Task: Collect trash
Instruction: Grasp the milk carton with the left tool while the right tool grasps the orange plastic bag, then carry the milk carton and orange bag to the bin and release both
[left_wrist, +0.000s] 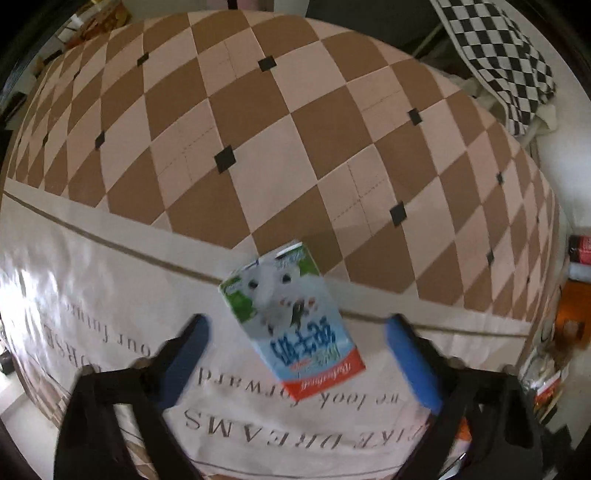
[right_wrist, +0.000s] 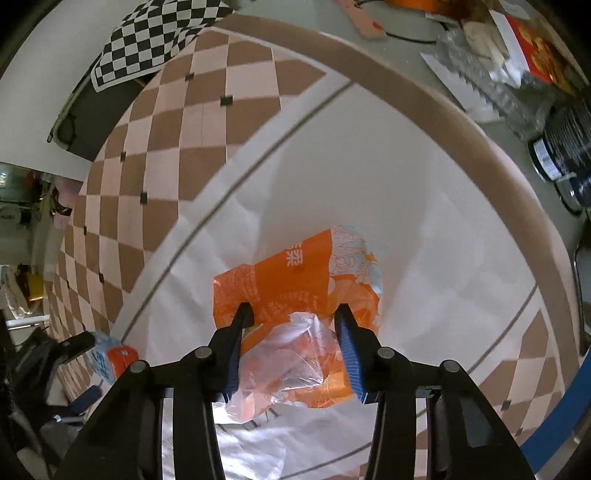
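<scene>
1. In the left wrist view we look straight down on a tabletop (left_wrist: 280, 122) covered by a brown and pink diamond-check cloth with a pale lettered border along the lower part of the frame.
2. A milk carton (left_wrist: 291, 317) lies flat on that border, low and centre in the frame, its red end toward the bottom edge.
3. Our left claw (left_wrist: 297, 354) is spread, its blue pads (left_wrist: 412, 363) standing on either side of the carton and clear of it; the carton sits between them, nearer the right pad.
4. A black-and-white checkered cloth (left_wrist: 498, 59) hangs at the upper right of that frame.
5. In the right wrist view an orange wrapper (right_wrist: 295, 284) lies on the pale border of the cloth, centre of the frame, with crumpled clear plastic (right_wrist: 284, 362) bunched at its near end.
6. Our right claw (right_wrist: 295, 314) is pinching the wrapper: both pads press into its crumpled sides, the plastic bulging between them.
7. At the lower left of the right view we see the carton again, with a dark part of the other claw beside it.
8. Clutter of boxes and a clear bottle (right_wrist: 495, 92) sits at the upper right of that view, beyond the tabletop edge.
</scene>
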